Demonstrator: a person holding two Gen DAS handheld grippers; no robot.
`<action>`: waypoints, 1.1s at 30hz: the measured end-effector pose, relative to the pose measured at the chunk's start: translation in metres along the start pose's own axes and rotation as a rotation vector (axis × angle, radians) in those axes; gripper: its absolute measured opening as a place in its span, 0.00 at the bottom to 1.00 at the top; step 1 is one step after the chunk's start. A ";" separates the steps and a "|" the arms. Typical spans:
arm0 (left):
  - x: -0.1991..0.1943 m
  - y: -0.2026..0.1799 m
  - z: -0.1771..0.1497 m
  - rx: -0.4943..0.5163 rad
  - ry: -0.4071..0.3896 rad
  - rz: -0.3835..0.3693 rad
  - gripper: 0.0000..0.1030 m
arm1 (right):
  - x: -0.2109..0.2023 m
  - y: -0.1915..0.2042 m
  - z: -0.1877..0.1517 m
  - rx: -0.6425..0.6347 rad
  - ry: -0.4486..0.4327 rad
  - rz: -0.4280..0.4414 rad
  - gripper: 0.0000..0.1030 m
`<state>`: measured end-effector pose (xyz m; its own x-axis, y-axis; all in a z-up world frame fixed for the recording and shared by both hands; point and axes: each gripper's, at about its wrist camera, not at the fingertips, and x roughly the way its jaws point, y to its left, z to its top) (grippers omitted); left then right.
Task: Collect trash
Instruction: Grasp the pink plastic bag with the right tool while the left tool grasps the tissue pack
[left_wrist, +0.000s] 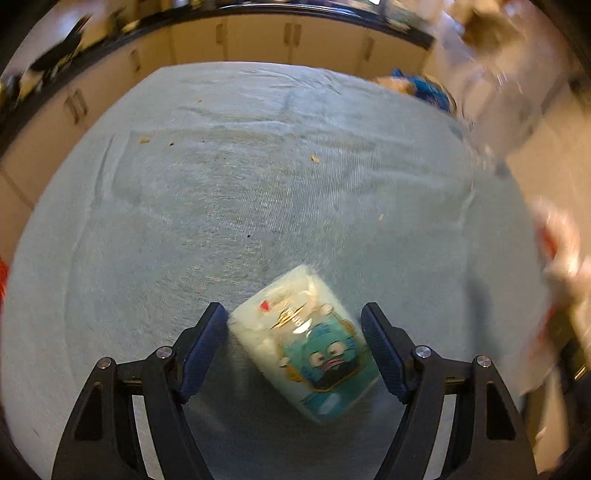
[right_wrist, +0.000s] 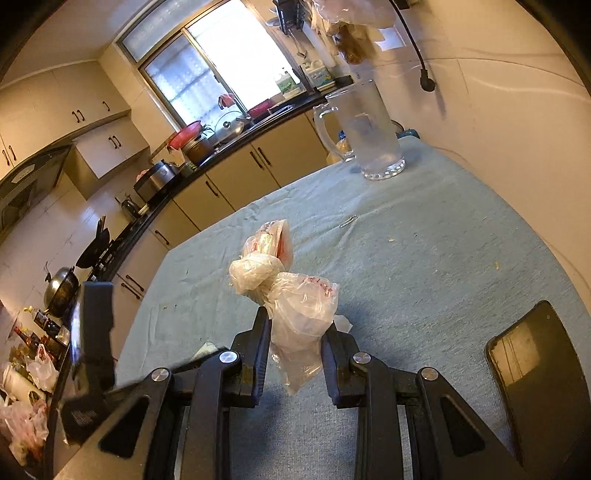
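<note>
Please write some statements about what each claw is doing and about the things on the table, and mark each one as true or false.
1. The right claw is shut on a plastic bag. True.
2. The left claw is clamped tight on the tissue pack. False: it is open, with the pack lying between its fingers on the blue tablecloth.
3. A glass mug stands upright at the far end of the table. True.
4. The mug lies on its side. False: it stands upright.
5. A dark phone lies on the cloth, right of the right claw. True.
</note>
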<state>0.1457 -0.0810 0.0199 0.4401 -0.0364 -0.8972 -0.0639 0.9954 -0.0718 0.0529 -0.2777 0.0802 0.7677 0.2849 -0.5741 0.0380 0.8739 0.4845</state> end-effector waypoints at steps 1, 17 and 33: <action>-0.002 0.001 -0.003 0.031 0.001 -0.008 0.67 | 0.000 -0.001 0.000 -0.001 0.001 0.002 0.27; -0.048 0.078 -0.073 0.198 -0.035 -0.196 0.64 | 0.008 0.030 -0.015 -0.148 0.033 0.027 0.27; -0.056 0.074 -0.098 0.119 -0.027 -0.181 0.66 | 0.009 0.032 -0.019 -0.163 0.035 0.025 0.27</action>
<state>0.0287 -0.0143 0.0228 0.4589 -0.2148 -0.8621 0.1239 0.9763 -0.1773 0.0484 -0.2397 0.0780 0.7445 0.3186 -0.5868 -0.0876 0.9178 0.3872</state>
